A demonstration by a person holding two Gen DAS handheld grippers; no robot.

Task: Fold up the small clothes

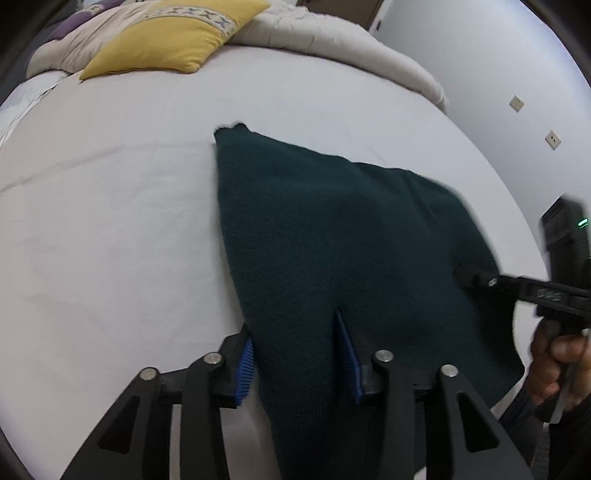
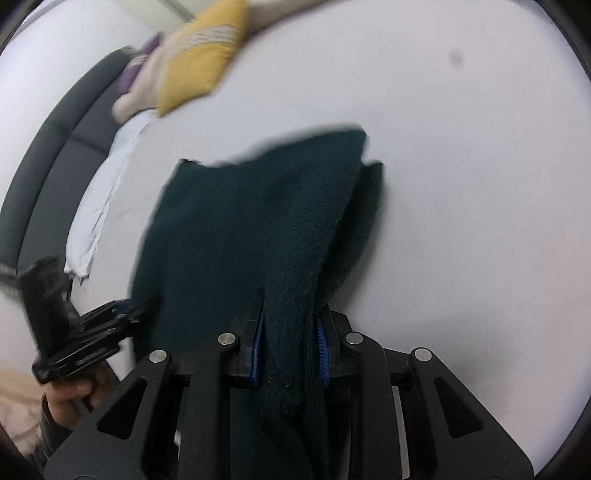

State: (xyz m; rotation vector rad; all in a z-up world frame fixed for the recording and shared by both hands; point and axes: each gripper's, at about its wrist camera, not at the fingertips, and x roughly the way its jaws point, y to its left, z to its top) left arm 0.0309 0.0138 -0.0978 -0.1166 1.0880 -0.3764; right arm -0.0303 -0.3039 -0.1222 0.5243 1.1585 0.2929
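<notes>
Here the dark green knit garment point(image 1: 332, 229) lies on the white bed sheet point(image 1: 110, 221), its far corner toward the middle of the bed and its near edge lifted off the sheet by both grippers.

Left gripper point(image 1: 299, 354): jaws about half spread, a thick bunch of the knit between the blue pads point(image 1: 245, 373). Whether the pads truly press on the cloth cannot be told from the left wrist view. Risk: if the hold is loose, that corner slips out as the edge is carried over and the fold lands skewed.

Right gripper point(image 2: 290, 350): jaws narrow, clamped on several gathered layers of the knit. Risk: more layers caught than intended, so the lower layer would be dragged along and bunch up instead of lying flat.

Both views are blurred, so the hands appear to be travelling; uneven pace between them would twist the fold line.

Far left corner of the bed: yellow cushion point(image 1: 173, 37) beside a rumpled duvet point(image 1: 332, 33), well apart from the garment, no hazard judged.
</notes>
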